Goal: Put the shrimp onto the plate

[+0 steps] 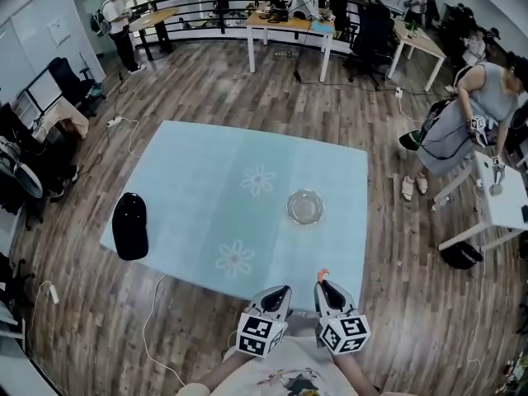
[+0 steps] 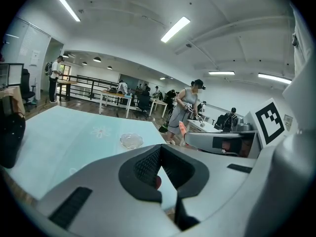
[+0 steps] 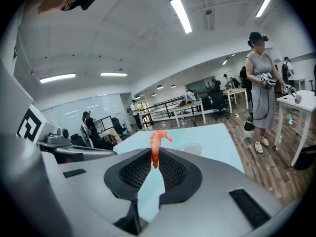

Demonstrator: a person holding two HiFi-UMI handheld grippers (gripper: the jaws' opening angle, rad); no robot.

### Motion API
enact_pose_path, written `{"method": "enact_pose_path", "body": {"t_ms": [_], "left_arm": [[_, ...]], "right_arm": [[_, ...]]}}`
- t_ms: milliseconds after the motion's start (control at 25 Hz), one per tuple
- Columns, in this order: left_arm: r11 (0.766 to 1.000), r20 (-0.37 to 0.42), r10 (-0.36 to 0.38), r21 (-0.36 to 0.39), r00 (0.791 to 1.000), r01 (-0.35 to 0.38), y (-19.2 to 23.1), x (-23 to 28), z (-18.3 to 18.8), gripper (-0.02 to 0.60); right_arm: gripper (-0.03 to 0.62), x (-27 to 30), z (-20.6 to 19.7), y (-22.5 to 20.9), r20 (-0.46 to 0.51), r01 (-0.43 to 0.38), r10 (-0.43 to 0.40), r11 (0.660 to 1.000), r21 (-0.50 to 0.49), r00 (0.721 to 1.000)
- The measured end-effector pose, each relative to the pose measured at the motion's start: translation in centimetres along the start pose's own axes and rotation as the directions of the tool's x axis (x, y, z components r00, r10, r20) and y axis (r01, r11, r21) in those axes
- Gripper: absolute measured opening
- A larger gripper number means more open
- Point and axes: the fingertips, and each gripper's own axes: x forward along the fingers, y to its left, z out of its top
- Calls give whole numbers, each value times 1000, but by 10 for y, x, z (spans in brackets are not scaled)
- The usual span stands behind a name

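Orange-pink shrimp [image 3: 156,147]: glossy and hooking over at its top end, it is standing upright out of my right tool [image 3: 154,163], whose jaws are pinching its lower end.
Right gripper view: this is giving me the shrimp's whole curl and the grip on it.
Head view: this is showing only a small orange tip past the tool's fingertips. It is also showing both tools hovering side by side at the near edge of the pale blue surface [image 1: 198,196].
Left tool [image 2: 159,174]: I am holding its jaws drawn in to a narrow slit, gripping nothing I can make out.
Glass plate [image 1: 304,206]: it is sitting on the surface beyond the tools, well apart from the shrimp.
Black cap [image 1: 129,225]: it is lying at the surface's left edge, showing in the head and left gripper views only.
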Motion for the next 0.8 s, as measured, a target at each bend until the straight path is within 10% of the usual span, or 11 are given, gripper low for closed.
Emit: {"method": "enact_pose_path", "body": {"t_ms": [800], "left_arm": [[986,-39,161,-32,986,-162,9,97,31,8]], "right_arm": [[64,76,42,-91,-44,-153,153,988,4,987]]}}
